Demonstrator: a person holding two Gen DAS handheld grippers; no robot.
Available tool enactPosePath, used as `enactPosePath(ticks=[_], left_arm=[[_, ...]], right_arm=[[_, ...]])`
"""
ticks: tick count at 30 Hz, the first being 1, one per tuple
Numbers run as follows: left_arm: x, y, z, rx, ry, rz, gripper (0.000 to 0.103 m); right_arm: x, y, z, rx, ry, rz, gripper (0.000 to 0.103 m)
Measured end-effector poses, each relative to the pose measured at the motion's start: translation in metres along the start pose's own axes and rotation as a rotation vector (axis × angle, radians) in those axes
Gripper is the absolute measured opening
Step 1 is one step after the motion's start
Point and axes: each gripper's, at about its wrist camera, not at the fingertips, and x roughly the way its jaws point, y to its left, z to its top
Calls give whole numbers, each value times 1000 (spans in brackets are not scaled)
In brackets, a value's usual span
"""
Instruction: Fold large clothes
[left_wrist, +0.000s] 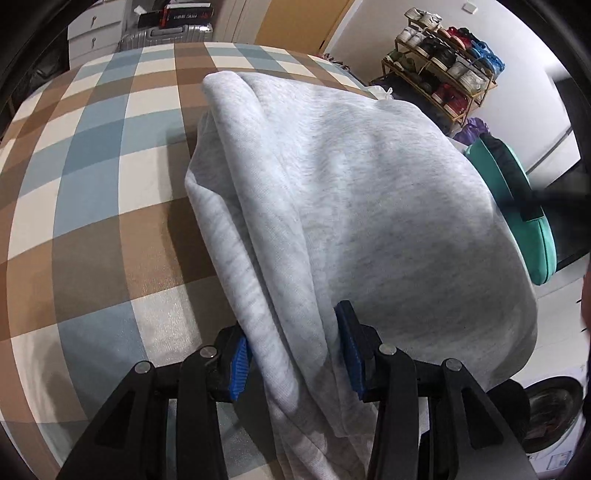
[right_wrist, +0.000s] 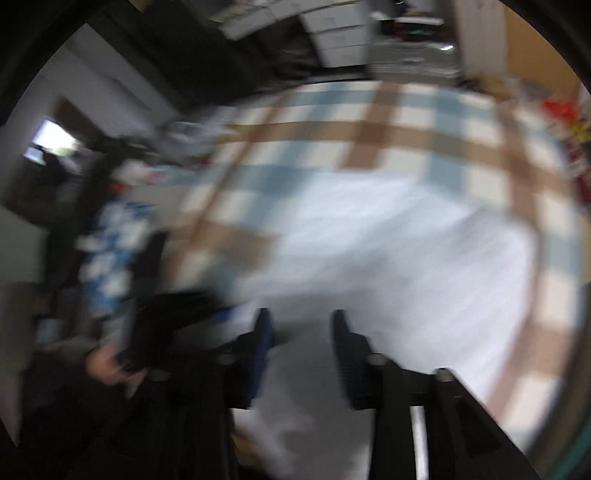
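Garment: a large pale grey sweatshirt (left_wrist: 351, 206) of thick knit lies heaped on the checked bed cover (left_wrist: 92, 192), bunched toward the bed's right edge and near corner, part of it draping off toward the person.
Left gripper (left_wrist: 295, 350): its blue pads (left_wrist: 238, 365) are clamped on a gathered fold of the sweatshirt, several layers passing between them.
Right gripper (right_wrist: 301, 350): the view is badly smeared; the jaws stand apart over grey cloth, and nothing looks pinched between them, though I cannot be sure.
Handling: soft, floppy, moderately heavy for cloth; it will sag and drag instead of holding a shape, and layers may slide over each other. Not fragile, not slippery on ribbed pads.
Where to grip: best at a hem, shoulder seam or cuff edge, one layer at a time, not a thick bunch like the present one.
Containers: a shoe rack (left_wrist: 443, 74) beyond the bed's far right corner holds many pairs of shoes; a teal bag (left_wrist: 532, 221) beside the right edge shows no contents.
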Motion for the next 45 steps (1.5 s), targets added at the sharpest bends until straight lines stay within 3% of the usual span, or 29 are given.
enactPosePath(ticks=[1, 3, 4, 6, 10, 12, 13, 15, 18, 19, 20, 21, 24, 26, 28, 30, 31, 32, 34, 37, 40, 41, 43, 45], left_arm=[[1, 1, 0, -12, 1, -10, 39], [2, 5, -2, -28, 8, -21, 39], [2, 7, -2, -35, 6, -28, 39], [2, 9, -3, -45, 7, -37, 39], [-3, 13, -9, -76, 10, -63, 40], [-6, 17, -12, -85, 12, -76, 41], [-6, 19, -13, -93, 15, -83, 42], [-7, 21, -14, -99, 20, -83, 45], [-9, 23, -15, -94, 26, -83, 45], [-10, 24, -15, -95, 26, -84, 45], [-10, 25, -16, -94, 24, -84, 45], [-11, 25, -16, -90, 23, -82, 45], [-13, 26, -18, -87, 20, -82, 45], [-15, 30, -18, -111, 27, -103, 46], [-15, 35, -16, -130, 39, -121, 49], [-16, 39, -14, -141, 63, -138, 53], [-16, 40, -13, -147, 70, -147, 54], [-16, 42, -12, -160, 77, -159, 55], [-16, 44, -13, -181, 82, -176, 59], [-15, 37, -13, -138, 66, -168, 59], [-11, 40, -10, -166, 72, -208, 56], [-9, 43, -9, -195, 77, -233, 53], [-4, 46, -8, -217, 97, -279, 42], [-3, 49, -7, -218, 111, -299, 38]], right_arm=[[4, 3, -12, 14, 19, 26, 51], [26, 5, -41, 54, 85, 42, 52], [31, 6, -50, 47, 73, 40, 50], [32, 14, -60, -17, -18, -6, 42], [33, 0, -60, 77, -75, 40, 17], [31, -2, -58, 101, -58, 54, 16], [28, 3, -58, 95, -42, 61, 20], [27, 27, -63, -5, -27, -13, 20], [45, 48, -74, -91, 17, -35, 20], [58, 51, -76, -87, 54, -55, 16], [72, 49, -78, -77, 92, -78, 3], [92, 46, -81, -61, 143, -118, 0], [120, 38, -84, -7, 192, -132, 0], [115, 46, -82, -37, 186, -158, 0], [90, 54, -81, -80, 136, -147, 10], [47, 53, -78, -93, 18, -129, 26], [20, 45, -76, -68, -66, -103, 49], [-4, 34, -75, -30, -144, -99, 79], [-37, 7, -76, 58, -279, -184, 99], [-55, -45, -76, 191, -344, -226, 99], [-33, -104, -74, 331, -269, -201, 95], [-22, -118, -72, 369, -249, -151, 94], [-4, -137, -71, 454, -254, 53, 94], [9, -147, -66, 476, -263, 135, 94]])
